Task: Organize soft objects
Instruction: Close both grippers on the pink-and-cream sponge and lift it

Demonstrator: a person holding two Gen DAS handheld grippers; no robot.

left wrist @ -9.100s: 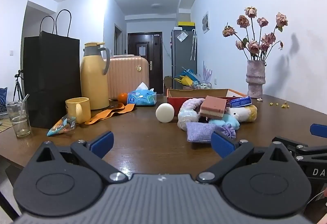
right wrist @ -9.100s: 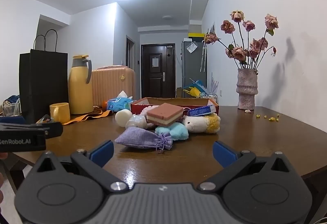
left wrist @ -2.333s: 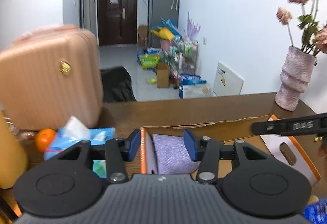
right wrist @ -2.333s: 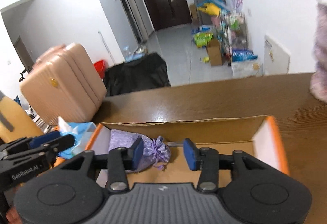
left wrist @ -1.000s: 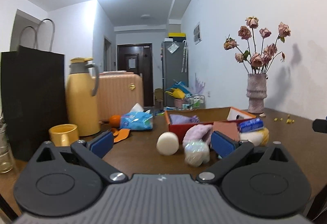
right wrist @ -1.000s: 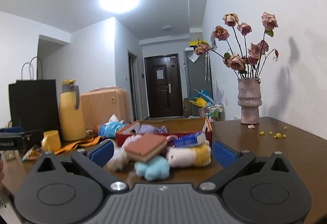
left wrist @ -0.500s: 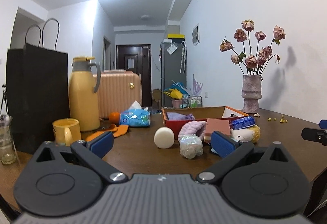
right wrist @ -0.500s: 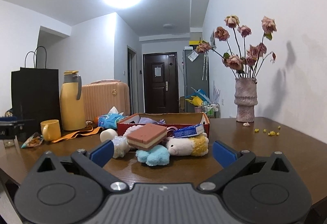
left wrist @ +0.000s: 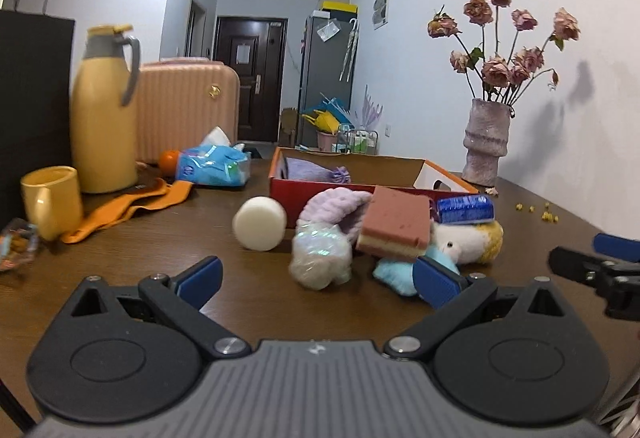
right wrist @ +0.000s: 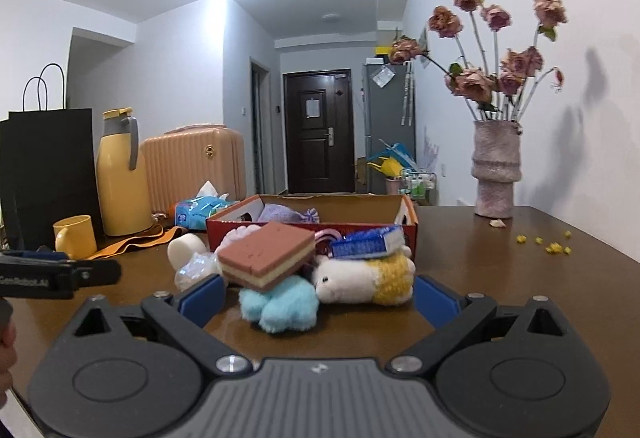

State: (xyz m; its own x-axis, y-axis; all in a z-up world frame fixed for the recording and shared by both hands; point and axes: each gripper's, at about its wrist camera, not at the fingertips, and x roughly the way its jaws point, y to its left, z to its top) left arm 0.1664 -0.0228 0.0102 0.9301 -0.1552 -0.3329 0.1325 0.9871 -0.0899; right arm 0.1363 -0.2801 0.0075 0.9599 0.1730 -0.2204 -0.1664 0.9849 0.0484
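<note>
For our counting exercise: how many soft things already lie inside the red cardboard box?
1: a lilac drawstring fabric pouch, at the left end of the red cardboard box. The front wall hides the box floor, so more may lie unseen.

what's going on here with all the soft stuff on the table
A person with a handheld gripper in each hand is sorting soft things into the red box. The purple pouch is in it. The pile in front remains: sponge block, blue plush, white and yellow plush. The left gripper and right gripper are open, holding nothing; the right's jaws have just closed slightly.
</note>
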